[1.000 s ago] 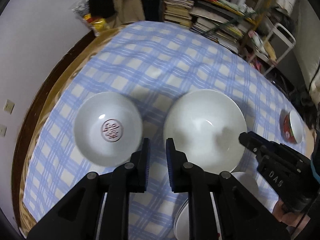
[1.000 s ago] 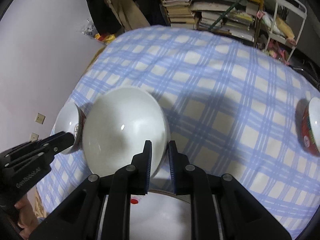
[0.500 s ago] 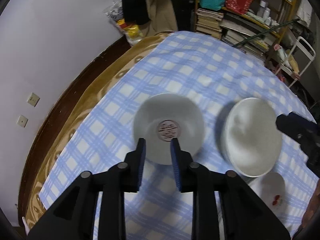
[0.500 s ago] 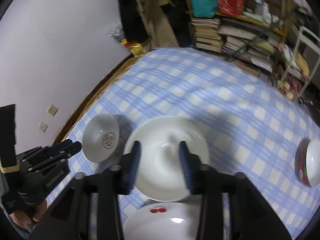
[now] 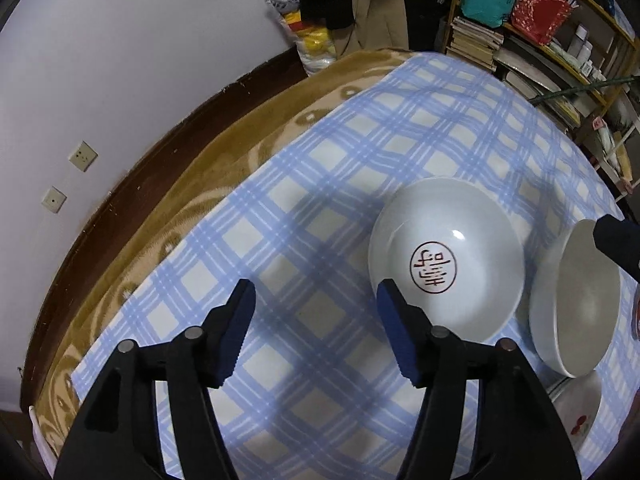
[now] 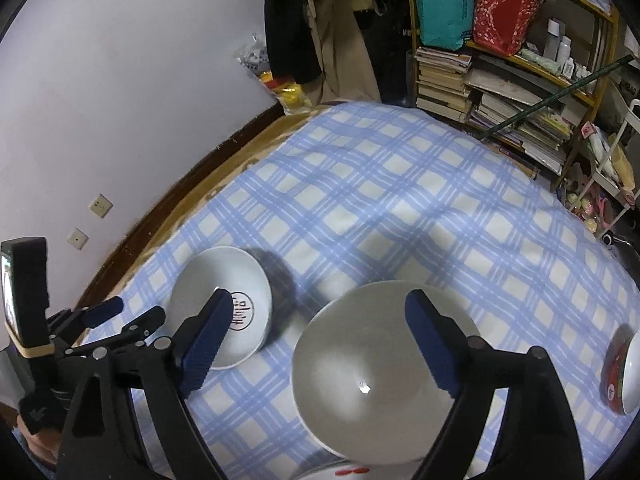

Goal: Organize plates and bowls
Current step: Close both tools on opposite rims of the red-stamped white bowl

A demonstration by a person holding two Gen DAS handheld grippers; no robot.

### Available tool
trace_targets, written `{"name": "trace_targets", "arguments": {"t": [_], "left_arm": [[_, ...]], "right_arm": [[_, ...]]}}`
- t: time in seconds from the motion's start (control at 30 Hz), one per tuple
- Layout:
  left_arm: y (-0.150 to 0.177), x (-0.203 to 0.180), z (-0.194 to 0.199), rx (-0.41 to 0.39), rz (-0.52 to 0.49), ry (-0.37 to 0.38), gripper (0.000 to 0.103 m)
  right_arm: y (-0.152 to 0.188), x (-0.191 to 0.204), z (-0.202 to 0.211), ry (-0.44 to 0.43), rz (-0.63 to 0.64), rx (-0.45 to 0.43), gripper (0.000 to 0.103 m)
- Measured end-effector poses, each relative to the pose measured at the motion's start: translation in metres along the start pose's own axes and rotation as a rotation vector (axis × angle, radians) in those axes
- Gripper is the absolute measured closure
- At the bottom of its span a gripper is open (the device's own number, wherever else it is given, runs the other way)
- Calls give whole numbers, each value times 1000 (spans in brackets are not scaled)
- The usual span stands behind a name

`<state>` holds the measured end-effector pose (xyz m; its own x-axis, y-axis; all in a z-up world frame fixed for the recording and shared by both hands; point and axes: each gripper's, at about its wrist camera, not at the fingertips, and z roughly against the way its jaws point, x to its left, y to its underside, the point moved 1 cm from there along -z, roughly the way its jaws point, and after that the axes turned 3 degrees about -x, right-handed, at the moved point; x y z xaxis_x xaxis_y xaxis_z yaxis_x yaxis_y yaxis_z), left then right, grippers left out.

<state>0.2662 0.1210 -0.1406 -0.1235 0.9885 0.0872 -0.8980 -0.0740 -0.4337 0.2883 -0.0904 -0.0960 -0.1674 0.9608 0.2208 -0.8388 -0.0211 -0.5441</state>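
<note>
A white bowl with a red seal mark sits upright on the blue checked cloth. My left gripper hovers to its left, jaws opening, only cloth between the fingers. To the right stands a larger plain white bowl. In the right wrist view this large bowl lies under my right gripper, whose jaws are opening wide; the pads do not press on it. The seal bowl is left of it, with the left gripper beside it.
A red-sided bowl stands on its side at the far right. A white plate with a red flower lies near the front edge. A brown blanket borders the cloth on the left, by the wall. Cluttered bookshelves stand behind.
Both grippers went from shut to open. The left gripper moved left, so the seal bowl now lies to its right. The right gripper drew back above the large bowl.
</note>
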Motion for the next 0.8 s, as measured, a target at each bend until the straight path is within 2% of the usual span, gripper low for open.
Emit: {"name": "trace_targets", "arguments": {"t": [0.13, 0.23, 0.4, 0.47, 0.57, 0.63, 0.8], "left_arm": [[-2, 0, -6, -12, -8, -7, 37], [-4, 2, -11, -1, 9, 21, 37], [-6, -1, -14, -8, -7, 21, 37], [-6, -1, -18, 12, -1, 31, 37], [-6, -1, -22, 35, 17, 62, 49], [-6, -3, -23, 41, 13, 76, 56], [-5, -11, -30, 66, 1, 104, 75]], "right_arm": [[1, 2, -10, -9, 6, -5, 11], [0, 7, -14, -25, 11, -18, 11], [-1, 20, -26, -65, 36, -13, 12], [-1, 26, -29, -74, 46, -10, 21], [1, 32, -39, -84, 45, 28, 31], [2, 34, -49, -77, 35, 65, 43], [8, 36, -69, -86, 17, 156, 63]]}}
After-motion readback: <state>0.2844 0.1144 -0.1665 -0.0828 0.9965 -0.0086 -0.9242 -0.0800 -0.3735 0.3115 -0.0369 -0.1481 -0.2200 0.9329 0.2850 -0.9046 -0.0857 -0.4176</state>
